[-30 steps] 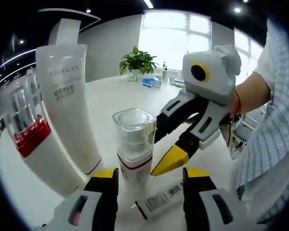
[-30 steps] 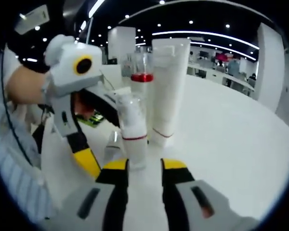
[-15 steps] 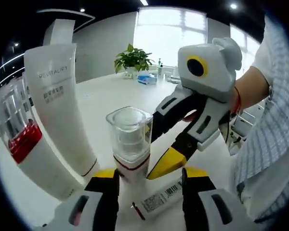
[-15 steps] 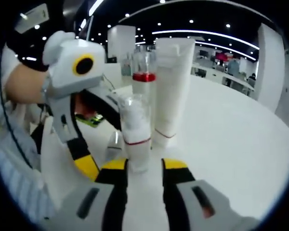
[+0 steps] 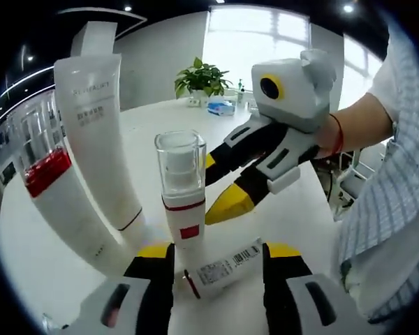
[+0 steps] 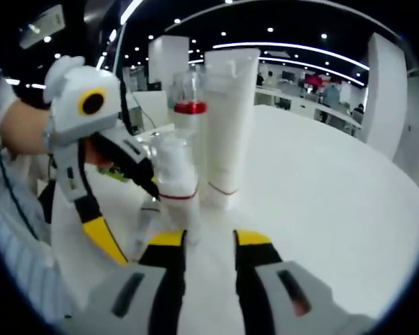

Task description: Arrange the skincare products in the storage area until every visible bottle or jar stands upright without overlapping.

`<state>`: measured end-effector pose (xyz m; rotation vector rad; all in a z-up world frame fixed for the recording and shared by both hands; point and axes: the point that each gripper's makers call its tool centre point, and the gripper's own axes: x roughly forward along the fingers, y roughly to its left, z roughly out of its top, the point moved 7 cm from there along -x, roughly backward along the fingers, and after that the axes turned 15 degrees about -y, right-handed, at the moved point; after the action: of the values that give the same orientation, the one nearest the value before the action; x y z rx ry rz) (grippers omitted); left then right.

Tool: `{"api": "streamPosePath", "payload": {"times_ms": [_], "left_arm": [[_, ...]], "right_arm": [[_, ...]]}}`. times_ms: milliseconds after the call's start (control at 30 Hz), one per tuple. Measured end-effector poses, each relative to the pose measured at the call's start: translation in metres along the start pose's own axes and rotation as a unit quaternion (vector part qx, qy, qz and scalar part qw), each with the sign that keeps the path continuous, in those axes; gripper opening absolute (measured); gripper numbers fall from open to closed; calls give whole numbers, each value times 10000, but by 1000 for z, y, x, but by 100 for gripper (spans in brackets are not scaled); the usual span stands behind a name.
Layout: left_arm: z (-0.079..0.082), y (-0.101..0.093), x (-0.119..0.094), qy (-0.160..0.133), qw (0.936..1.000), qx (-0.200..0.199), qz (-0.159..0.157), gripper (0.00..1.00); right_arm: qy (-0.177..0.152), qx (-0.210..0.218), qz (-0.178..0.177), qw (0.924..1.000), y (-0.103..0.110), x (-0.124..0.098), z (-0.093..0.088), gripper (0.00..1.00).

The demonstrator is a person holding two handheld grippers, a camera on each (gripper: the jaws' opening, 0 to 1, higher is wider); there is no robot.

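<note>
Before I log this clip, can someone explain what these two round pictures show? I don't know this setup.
A person holds a pair of hand-held tongs in each hand, and a fisheye camera rides on each.

In the left gripper view, the black-and-yellow left tongs rise from the bottom; the right tongs enter from the right, held by a hand. The right gripper view is the reverse, its own right tongs at the bottom.

On the white table stand a small pump bottle with a clear cap, a tall white tube and a red-banded bottle. One small tube lies flat between the left tongs' jaws. Both tongs look open, gripping nothing.
</note>
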<state>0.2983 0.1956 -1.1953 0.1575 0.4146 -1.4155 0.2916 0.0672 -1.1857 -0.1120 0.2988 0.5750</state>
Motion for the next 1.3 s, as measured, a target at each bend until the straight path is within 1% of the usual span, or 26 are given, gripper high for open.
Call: {"api": "streamPosePath", "payload": {"times_ms": [167, 300, 333, 400, 433, 467, 533, 567, 600, 633, 667, 733, 800, 900, 933, 967, 1000, 1100, 1200, 1300], "left_arm": [[-1, -2, -7, -51, 9999, -42, 136, 52], [-1, 0, -15, -159, 9991, -139, 360, 52], [0, 2, -20, -257, 9980, -168, 561, 52], [1, 5, -25, -365, 9961, -201, 773, 52], [2, 7, -30, -464, 9942, -218, 947, 52], [2, 7, -34, -531, 9928, -231, 1045, 52], [3, 10, -44, -679, 9880, -238, 1365, 52], [4, 11, -46, -727, 9867, -235, 1433, 52], [5, 12, -53, -849, 9829, -254, 1617, 52], [6, 12, -60, -971, 9787, -269, 1789, 52], [6, 11, -67, -1071, 9753, -318, 1905, 52], [5, 9, -78, -1163, 9711, -399, 2046, 52], [3, 7, -88, -1237, 9666, -471, 2194, 50], [1, 5, -93, -1274, 9639, -502, 2283, 49], [-1, 4, -98, -1295, 9612, -574, 2368, 49], [-3, 3, -100, -1303, 9601, -604, 2398, 49], [-5, 3, -101, -1309, 9584, -683, 2443, 49], [-8, 3, -102, -1326, 9549, -819, 2528, 48], [-10, 2, -102, -1343, 9540, -879, 2532, 48], [-14, 0, -103, -1254, 9554, -878, 2524, 48]], "right_arm": [[21, -22, 34, 10000, -2, 6, 0, 25], [22, -47, 2, 10000, -5, 13, 4, 24], [9, -49, -65, 10000, -6, 13, 5, 24], [-2, 21, -194, 9998, -7, 13, 6, 23], [-11, 65, -291, 9996, -8, 10, 7, 23], [-23, 89, -350, 9993, -9, 8, 7, 23], [-67, 125, -562, 9983, -9, 0, 8, 21], [-115, 156, -623, 9979, -9, -3, 9, 20], [-139, 174, -645, 9977, -8, -4, 10, 20], [-243, 260, -685, 9970, -7, -8, 12, 20], [-376, 432, -715, 9958, -4, -11, 15, 20], [-533, 705, -676, 9938, 4, -14, 19, 20], [-631, 775, -573, 9933, 13, -15, 22, 20], [-662, 749, -537, 9935, 19, -14, 22, 19], [-593, 734, -421, 9947, 27, -9, 18, 18], [-470, 734, -365, 9955, 30, -5, 13, 18], [-372, 718, -375, 9960, 32, -1, 9, 17], [-342, 698, -421, 9961, 32, 6, 7, 16], [-375, 693, -461, 9958, 30, 11, 9, 14], [-348, 572, -417, 9969, 27, 14, 10, 11]]}}
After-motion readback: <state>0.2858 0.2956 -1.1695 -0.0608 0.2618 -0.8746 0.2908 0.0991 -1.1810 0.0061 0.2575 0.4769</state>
